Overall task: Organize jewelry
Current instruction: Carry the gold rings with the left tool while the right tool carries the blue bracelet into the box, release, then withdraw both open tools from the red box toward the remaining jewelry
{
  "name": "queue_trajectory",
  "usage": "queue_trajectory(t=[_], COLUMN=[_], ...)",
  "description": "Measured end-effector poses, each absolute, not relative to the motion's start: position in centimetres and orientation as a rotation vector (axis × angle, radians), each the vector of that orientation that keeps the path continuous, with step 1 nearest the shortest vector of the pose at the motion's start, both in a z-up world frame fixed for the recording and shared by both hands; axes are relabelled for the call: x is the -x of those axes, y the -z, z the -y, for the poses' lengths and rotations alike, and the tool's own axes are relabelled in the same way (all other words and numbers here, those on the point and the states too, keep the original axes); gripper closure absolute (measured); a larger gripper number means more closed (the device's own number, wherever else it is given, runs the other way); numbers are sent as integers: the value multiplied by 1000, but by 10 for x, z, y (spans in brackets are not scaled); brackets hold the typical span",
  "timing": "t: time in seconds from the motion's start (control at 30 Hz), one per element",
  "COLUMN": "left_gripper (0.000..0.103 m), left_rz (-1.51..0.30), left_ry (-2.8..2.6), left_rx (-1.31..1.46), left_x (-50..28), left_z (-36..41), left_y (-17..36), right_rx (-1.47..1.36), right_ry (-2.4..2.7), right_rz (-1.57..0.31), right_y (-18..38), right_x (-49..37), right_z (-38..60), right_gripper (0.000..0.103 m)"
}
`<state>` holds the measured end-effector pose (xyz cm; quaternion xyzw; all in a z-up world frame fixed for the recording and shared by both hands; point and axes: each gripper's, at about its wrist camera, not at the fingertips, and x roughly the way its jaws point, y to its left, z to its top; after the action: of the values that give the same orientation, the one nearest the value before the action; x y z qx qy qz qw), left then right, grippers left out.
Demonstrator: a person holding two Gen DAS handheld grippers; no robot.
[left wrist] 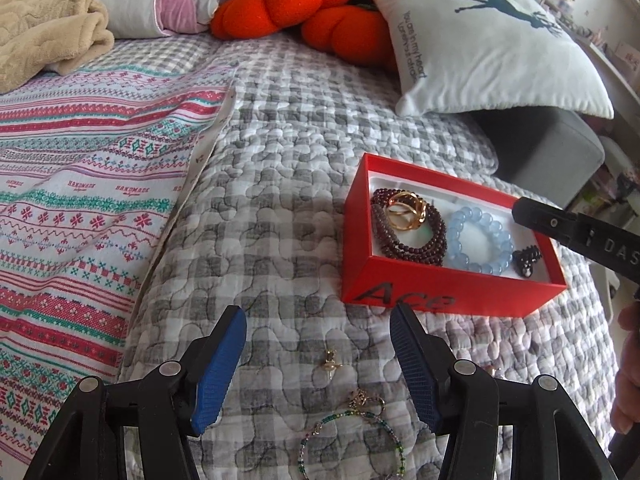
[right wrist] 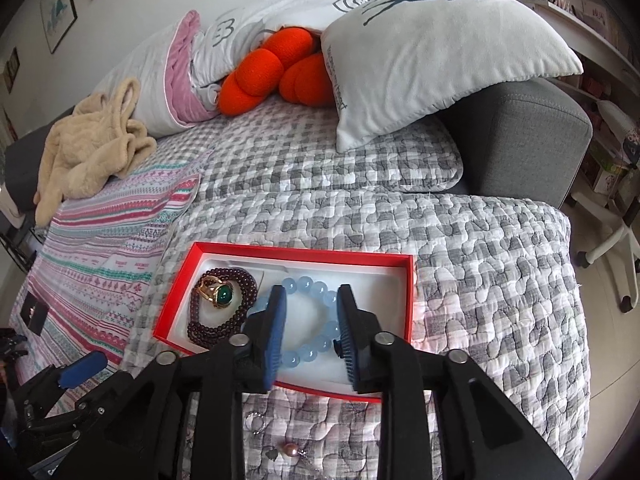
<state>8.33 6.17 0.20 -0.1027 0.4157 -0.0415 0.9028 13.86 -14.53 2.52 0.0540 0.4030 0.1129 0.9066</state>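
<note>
Currently, one red box (left wrist: 440, 294) sits on the grey checked quilt (left wrist: 280, 200), lid off, with a white lining and the word "Ace" on its near wall. It holds four items: one dark garnet bead strand (left wrist: 400, 242) coiled in several loops, one gold ring (right wrist: 218, 292) with a green stone resting on that strand, one pale blue bead bracelet (left wrist: 480, 240) of large round translucent beads beside the strand, and one small black beaded piece (left wrist: 527, 262) in the corner next to the bracelet. Outside the box, on the quilt, lie one small gold charm (left wrist: 330, 362), one thin green beaded chain (left wrist: 360, 436) with a gold clasp, one silver ring (right wrist: 255, 424) and one pink pearl pendant (right wrist: 290, 451). The left gripper (left wrist: 318, 334) hangs over the charm with its blue pads spread and nothing between them. The right gripper (right wrist: 310, 312) hangs over the box above the blue bracelet, jaws parted, gripping nothing.
</note>
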Motion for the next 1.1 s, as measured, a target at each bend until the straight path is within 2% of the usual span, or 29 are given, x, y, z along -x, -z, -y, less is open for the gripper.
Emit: queue_trajectory(t=[0.03,0.13,0.47,0.63,1.1], left_gripper=[37,28,13,12,11], left_rz=[-862,-868,-876,-888,-878], left_ry=[83,67,94,113,217], left_rx=[211,197,22,-41,-146], left_x=[-82,-75,-37,-19,16], left_z=[-61,-59,-42,-41,-48], left_y=[-2,-2,10,21,47], right_rx=[-107,-69,-56,-43,107], right_ry=[-243,-264,-311,-309,-324], right_rz=[-826,-821,-916,-925,-958], right_y=[-28,-34,-15,-6,35], right_x=[-133,-117,-70,-46,0], right_z=[146,144,161,171,186], right_gripper=[53,52,46,32,30])
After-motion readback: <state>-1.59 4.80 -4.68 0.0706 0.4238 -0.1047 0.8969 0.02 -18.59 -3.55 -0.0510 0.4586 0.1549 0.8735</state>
